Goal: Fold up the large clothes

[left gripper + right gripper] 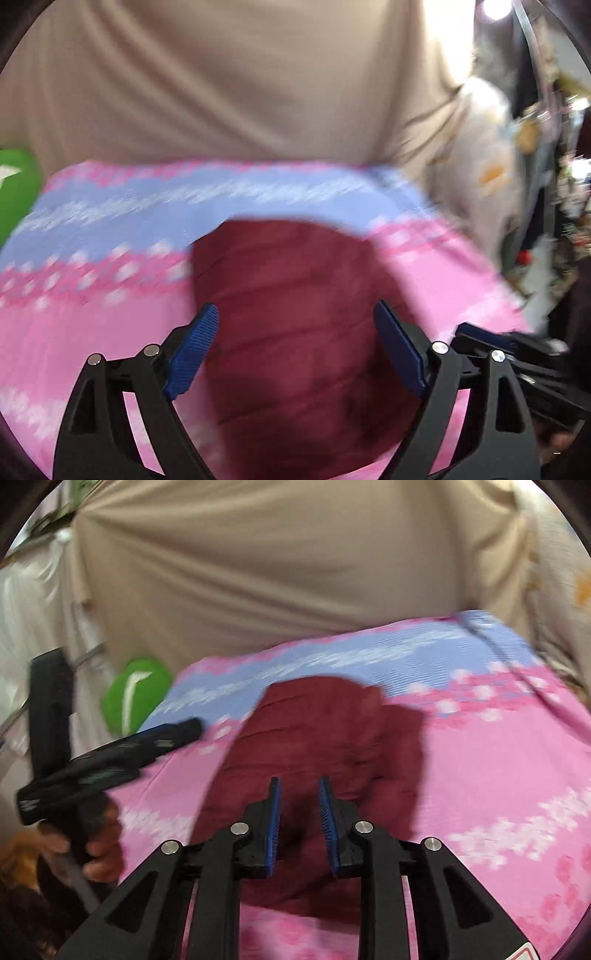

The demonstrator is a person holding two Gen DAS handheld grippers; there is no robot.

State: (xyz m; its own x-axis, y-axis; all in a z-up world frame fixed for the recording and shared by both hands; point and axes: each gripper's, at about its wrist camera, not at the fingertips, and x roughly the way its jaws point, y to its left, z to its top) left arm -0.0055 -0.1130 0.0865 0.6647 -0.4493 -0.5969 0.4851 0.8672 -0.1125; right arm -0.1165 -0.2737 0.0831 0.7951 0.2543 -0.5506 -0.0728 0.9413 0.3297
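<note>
Beige curtain (221,81) behind pink bedspread (92,332)

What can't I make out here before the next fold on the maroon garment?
- Maroon garment: near end cut off by the bottom edge and gripper frames, both views; motion blur hides its folds.
- Left gripper: open, nothing between the pads.
- Right gripper: pads apart, nothing visibly between them.
- Pink sheet: pattern smeared; what it covers is hidden.
</note>
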